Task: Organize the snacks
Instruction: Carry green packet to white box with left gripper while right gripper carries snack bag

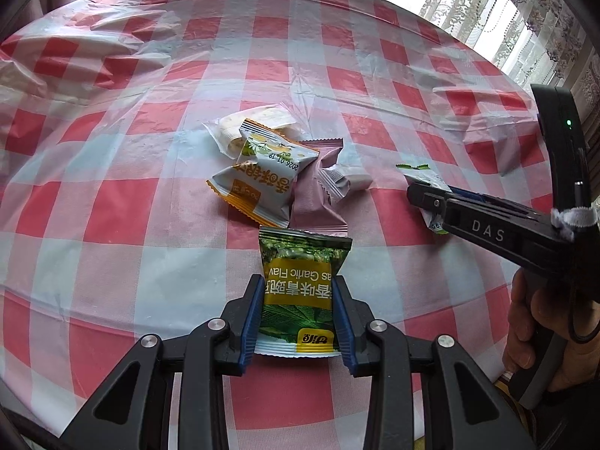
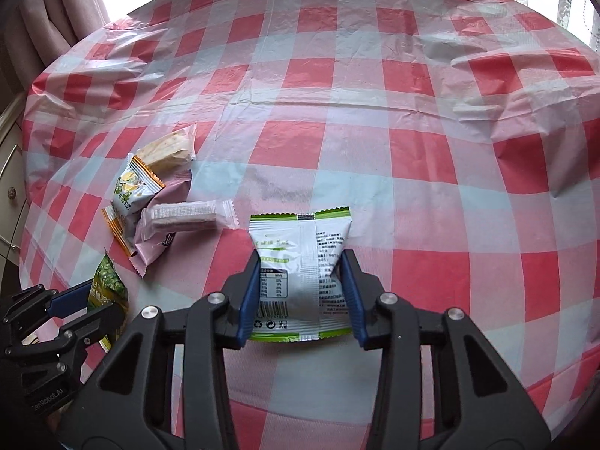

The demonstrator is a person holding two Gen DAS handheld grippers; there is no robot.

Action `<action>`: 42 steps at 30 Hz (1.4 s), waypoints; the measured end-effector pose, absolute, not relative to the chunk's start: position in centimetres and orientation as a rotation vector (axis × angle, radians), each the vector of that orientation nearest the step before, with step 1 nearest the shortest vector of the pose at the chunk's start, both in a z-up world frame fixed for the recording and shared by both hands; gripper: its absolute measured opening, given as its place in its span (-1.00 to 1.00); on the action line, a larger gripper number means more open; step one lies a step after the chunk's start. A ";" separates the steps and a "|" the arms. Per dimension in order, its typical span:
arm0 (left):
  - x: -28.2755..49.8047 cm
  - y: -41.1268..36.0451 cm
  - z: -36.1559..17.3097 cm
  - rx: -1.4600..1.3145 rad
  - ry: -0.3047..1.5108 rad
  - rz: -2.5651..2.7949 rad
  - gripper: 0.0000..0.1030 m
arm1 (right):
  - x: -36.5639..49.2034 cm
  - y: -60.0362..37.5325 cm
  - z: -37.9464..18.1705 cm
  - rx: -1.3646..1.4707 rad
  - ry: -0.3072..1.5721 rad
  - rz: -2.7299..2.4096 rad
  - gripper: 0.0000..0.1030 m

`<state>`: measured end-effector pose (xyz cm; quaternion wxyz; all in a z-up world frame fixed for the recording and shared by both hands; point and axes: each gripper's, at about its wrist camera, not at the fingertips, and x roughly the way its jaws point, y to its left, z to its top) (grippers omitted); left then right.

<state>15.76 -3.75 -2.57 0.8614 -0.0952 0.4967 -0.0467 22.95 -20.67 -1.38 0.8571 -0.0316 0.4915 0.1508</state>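
Right now the green pea packet sits between the two blue fingers of the left gripper, which squeeze it from both sides. Its far end sticks out past the fingertips and points toward the pile of snacks in the middle of the table. The white and green packet is held the same way by the right gripper, back side up, so the barcode and small print show. That packet also pokes out past the fingertips. The pile lies just past the pea packet. In it, an orange and white packet rests on top of a pink packet. A clear packet with pale crackers lies at the far side of the pile, and a small white bar packet leans on the pink one. The two held packets are apart from each other and near the pile. Everything sits on a red and white checked tablecloth with wrinkles in it. A hand holds the right gripper's handle.
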 end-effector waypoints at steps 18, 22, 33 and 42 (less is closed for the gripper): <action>12.7 -5.9 1.1 -0.164 0.974 -0.130 -0.29 | 14.9 -24.7 2.3 -0.056 0.974 0.268 -0.14; 12.0 -7.1 1.7 -0.149 0.965 -0.155 -0.29 | 13.4 -25.9 2.7 -0.051 0.965 0.251 -0.14; 10.6 -11.4 2.8 -0.095 0.961 -0.238 -0.29 | 10.1 -30.2 3.5 -0.014 0.955 0.194 -0.14; 9.4 -15.4 3.4 -0.044 0.962 -0.316 -0.29 | 7.5 -34.6 3.4 0.027 0.959 0.127 -0.14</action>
